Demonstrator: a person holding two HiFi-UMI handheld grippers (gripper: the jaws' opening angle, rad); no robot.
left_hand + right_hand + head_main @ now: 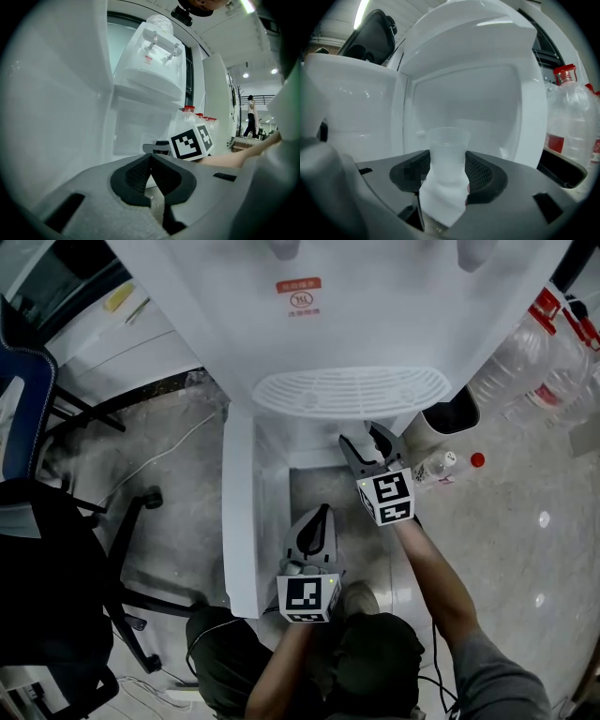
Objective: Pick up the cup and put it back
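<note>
A clear plastic cup (447, 154) stands upright between the dark pads of my right gripper (446, 176), which is shut on its sides. Behind the cup is the white lower compartment (464, 103) of a water dispenser (356, 324). In the head view the right gripper (367, 444) reaches in under the dispenser's drip tray (352, 390), and the cup is hidden there. My left gripper (324, 513) hangs lower, in front of the compartment, beside its open door (239, 512). Its jaws (151, 165) are shut and hold nothing. The right gripper's marker cube (190, 143) shows just beyond them.
An office chair (37, 521) stands at the left. Large clear water bottles (525, 362), a black bin (450, 413) and a small red-capped bottle (448, 463) sit to the dispenser's right. A person (251, 115) walks far off in the left gripper view.
</note>
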